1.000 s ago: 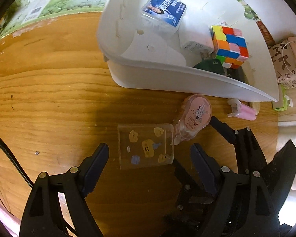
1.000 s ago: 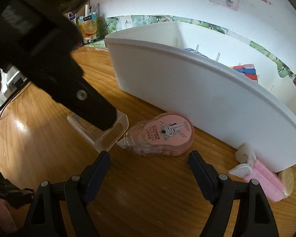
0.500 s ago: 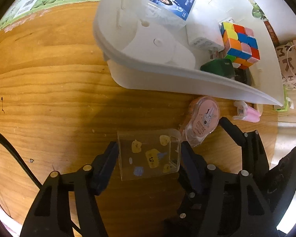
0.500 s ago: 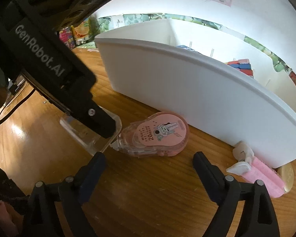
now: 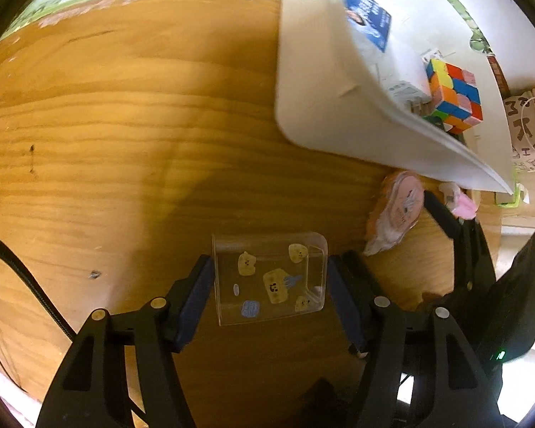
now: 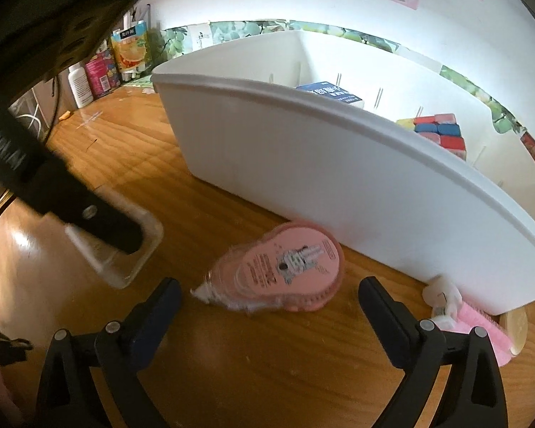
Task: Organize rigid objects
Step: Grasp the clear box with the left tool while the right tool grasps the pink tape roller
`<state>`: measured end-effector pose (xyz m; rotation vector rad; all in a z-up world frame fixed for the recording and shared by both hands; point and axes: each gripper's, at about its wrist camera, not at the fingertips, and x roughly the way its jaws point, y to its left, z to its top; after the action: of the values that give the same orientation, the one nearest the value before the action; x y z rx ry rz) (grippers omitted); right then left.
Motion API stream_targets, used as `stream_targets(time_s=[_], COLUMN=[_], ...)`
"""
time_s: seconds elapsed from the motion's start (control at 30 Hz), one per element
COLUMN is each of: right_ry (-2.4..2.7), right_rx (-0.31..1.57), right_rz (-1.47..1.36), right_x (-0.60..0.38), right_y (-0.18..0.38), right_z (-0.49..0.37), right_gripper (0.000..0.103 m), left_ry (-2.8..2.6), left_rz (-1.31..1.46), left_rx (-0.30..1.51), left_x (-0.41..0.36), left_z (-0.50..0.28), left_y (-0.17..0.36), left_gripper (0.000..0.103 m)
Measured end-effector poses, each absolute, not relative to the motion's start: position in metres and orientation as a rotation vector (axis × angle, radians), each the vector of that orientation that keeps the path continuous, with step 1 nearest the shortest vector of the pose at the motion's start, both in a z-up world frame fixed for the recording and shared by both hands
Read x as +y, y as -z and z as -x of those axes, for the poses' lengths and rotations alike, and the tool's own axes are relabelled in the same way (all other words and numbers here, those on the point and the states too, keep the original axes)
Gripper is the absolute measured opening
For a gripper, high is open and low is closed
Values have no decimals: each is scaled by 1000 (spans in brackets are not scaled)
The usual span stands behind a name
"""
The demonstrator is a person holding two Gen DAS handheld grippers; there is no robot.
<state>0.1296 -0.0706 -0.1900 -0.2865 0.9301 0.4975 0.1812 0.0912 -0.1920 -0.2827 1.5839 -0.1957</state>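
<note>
- Clear plastic box point(image 5: 269, 278) with yellow bear stickers is sitting open on the wooden table.
- Pink correction tape dispenser point(image 6: 285, 267) is lying flat beside the white bin point(image 6: 303, 164).

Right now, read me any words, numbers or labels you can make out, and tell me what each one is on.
None reads clearly.
Tape dispenser: small print around an astronaut picture, too blurred.
Blue box in the white bin: white lettering, too small.
Kraft bag: hand-drawn characters, not legible.
Yellow packet at the back: label unreadable.
Clear box in the left gripper: cartoon stickers only.
</note>
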Motion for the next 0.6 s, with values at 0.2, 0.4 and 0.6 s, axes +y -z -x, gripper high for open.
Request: stream_targets(time_s=[0.2, 0.4, 0.6], right_ry=[-468, -430, -421], right_rx=[937, 946, 949], right_rz=[259, 242, 228], right_x=[-56, -50, -42], right_y=[190, 192, 193], right_z=[-135, -140, -141], right_gripper=[100, 99, 88], left_ry=[210, 241, 262], left_rz=[268, 249, 223], left_rx=[1589, 1595, 1602], left_x=[102, 99, 100], left_z=[-168, -161, -153], left_y=[192, 194, 194], left_gripper=[67, 67, 67])
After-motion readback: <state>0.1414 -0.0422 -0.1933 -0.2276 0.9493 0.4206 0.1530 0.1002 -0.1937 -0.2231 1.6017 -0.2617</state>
